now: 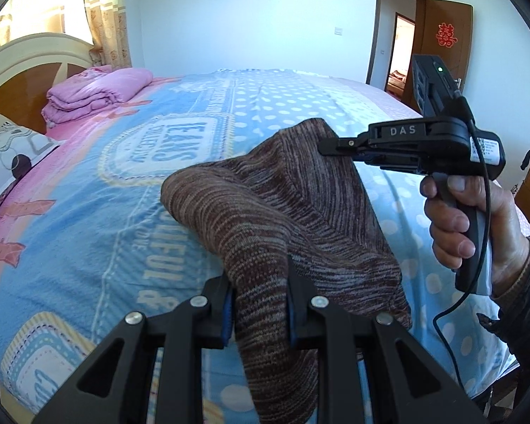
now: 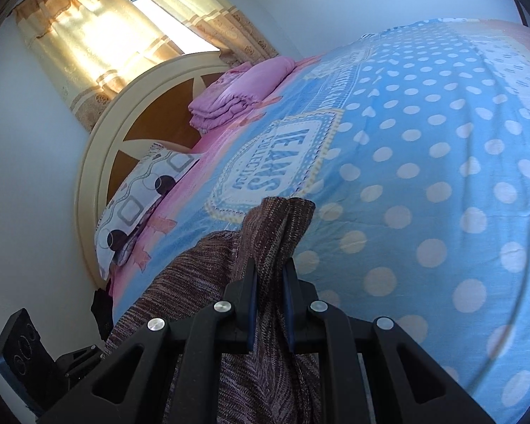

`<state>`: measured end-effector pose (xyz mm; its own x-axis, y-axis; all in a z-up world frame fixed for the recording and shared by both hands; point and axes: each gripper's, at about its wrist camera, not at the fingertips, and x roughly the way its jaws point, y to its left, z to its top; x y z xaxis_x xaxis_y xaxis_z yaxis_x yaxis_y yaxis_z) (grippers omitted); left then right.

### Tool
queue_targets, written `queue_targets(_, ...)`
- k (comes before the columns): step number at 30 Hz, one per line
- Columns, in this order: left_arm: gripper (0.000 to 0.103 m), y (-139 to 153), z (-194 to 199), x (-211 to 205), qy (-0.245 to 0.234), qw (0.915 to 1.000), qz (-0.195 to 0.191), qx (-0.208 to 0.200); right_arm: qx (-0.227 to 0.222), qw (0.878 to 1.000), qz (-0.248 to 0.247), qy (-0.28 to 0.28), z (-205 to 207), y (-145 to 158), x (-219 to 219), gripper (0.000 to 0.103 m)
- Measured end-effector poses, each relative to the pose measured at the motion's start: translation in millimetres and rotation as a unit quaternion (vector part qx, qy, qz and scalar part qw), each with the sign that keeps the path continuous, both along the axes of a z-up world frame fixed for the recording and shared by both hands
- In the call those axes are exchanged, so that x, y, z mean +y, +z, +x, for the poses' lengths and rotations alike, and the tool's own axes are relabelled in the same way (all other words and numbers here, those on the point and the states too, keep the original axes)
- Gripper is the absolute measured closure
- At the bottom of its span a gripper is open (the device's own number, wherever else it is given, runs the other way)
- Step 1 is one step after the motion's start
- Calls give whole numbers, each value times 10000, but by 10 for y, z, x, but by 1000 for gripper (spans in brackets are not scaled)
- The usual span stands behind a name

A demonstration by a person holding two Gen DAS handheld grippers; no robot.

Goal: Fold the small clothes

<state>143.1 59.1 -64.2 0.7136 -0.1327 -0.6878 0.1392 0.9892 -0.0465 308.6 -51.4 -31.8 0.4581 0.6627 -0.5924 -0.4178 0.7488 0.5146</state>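
- Garment: brown striped knit (image 1: 282,219), held up off the blue polka-dot bedspread (image 1: 88,233), one end in each of my claws.
- Left gripper (image 1: 259,293): clamped on a bunched edge of the knit, cloth pinched between both blue pads.
- Right gripper (image 2: 270,275): also clamped on the knit, a gathered corner sticking up past the fingers; from the left wrist view the same claw bites the far top corner, my right hand (image 1: 477,222) on its handle.
- Where it sits: knit hangs and sags between the two claws over the middle of the bed, lower part seems to drape onto the bedspread, can't tell how much touches.
- Progress, my read: early. No clean fold visible, cloth is lumpy, not flat, not squared.
- Left to do: spread it flat, bring edges together, crease, set it down neat.
- Other stuff: folded pink blanket (image 1: 95,95) near the headboard (image 1: 21,70), patterned pillow (image 2: 141,190) beside it, both well apart from the knit.
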Motion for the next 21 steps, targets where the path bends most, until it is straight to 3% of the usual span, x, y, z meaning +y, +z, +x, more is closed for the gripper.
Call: queue_targets(21,79,-76,-172,440,307,9995,53,-30,191,9966,-290,741,138,-114,843,91)
